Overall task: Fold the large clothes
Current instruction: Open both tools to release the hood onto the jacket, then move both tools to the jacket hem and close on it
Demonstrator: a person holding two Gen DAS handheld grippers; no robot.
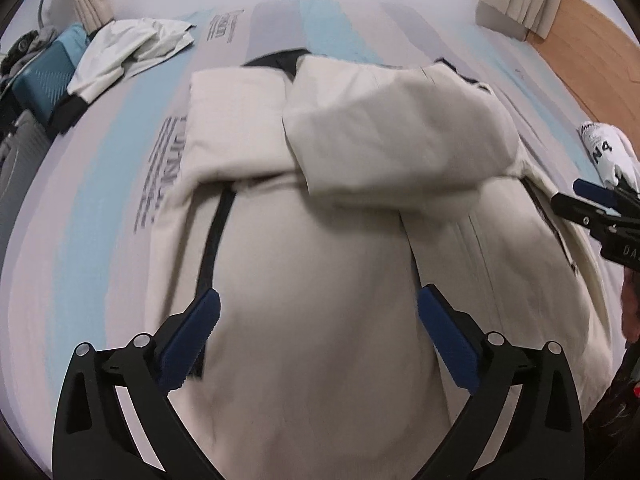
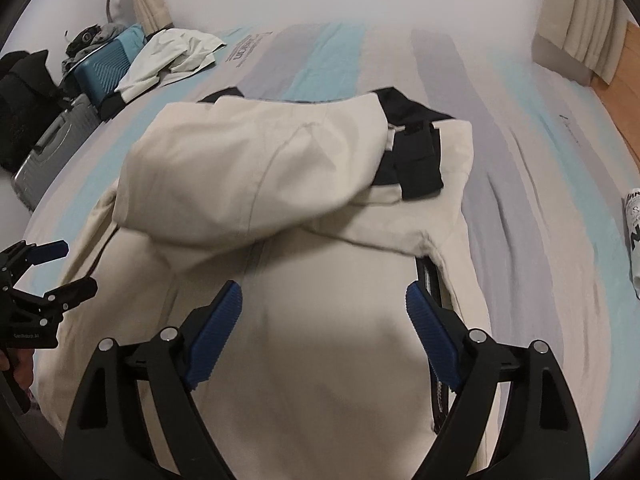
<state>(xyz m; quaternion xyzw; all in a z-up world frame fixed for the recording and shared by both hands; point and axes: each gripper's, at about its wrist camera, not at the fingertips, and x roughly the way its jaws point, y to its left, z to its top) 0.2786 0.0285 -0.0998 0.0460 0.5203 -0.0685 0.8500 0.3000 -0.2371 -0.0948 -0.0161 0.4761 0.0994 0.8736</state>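
Observation:
A cream jacket (image 1: 320,280) with black trim lies spread on the striped bed, its hood (image 1: 392,132) folded down over the back. In the right wrist view the same jacket (image 2: 320,340) shows a black cuffed sleeve (image 2: 416,168) laid across its upper right. My left gripper (image 1: 318,312) hovers above the jacket's lower part, open, nothing between its blue pads. My right gripper (image 2: 324,308) is open too, over the jacket's middle, pads apart from the cloth. Each gripper shows at the edge of the other's view: the right gripper (image 1: 576,196) and the left gripper (image 2: 68,268).
A second white garment (image 1: 128,52) lies crumpled at the bed's far left, beside a teal suitcase (image 1: 44,76) and a grey suitcase (image 2: 48,152). A white printed item (image 1: 608,152) rests at the bed's right edge. Curtains (image 2: 576,20) hang behind; wooden floor (image 1: 592,56) shows right.

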